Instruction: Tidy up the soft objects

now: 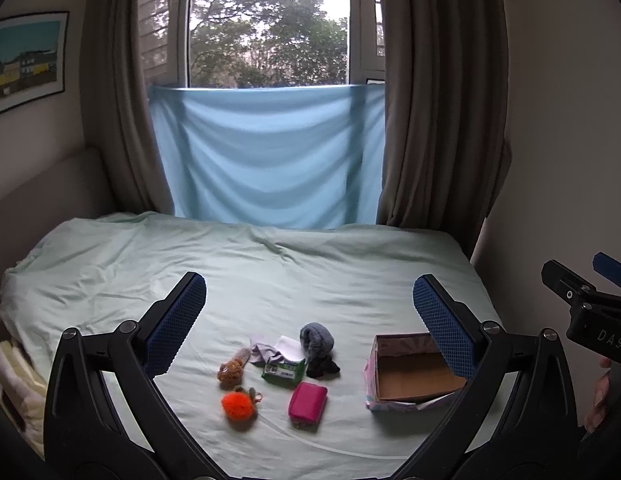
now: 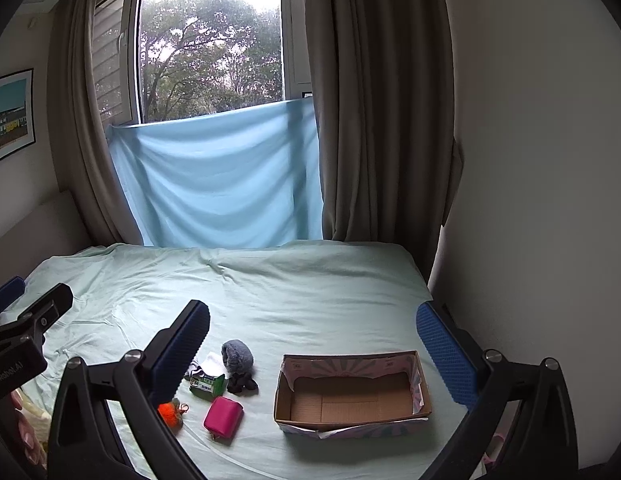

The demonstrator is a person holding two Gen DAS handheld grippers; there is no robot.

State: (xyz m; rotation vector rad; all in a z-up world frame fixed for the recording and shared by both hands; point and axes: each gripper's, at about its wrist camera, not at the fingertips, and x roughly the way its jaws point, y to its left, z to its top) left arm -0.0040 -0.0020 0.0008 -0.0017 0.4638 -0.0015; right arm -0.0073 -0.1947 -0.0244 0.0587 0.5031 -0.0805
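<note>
A tong finger hides the box's (image 1: 410,380) far corner — brown toy (image 1: 230,372) blurred.

A bedroom in a home: a bed (image 1: 270,272) with a rumpled pale green sheet stands below a window (image 1: 266,24) hung with brown curtains (image 2: 374,100), a framed picture (image 1: 26,60) on the wall, perhaps a headboard at left

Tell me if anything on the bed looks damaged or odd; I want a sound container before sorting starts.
The open cardboard box looks worn: the patterned paper along its near bottom edge is torn and peeling, and its inner lining is ragged. It holds nothing. Both the left gripper and right gripper are open.
</note>
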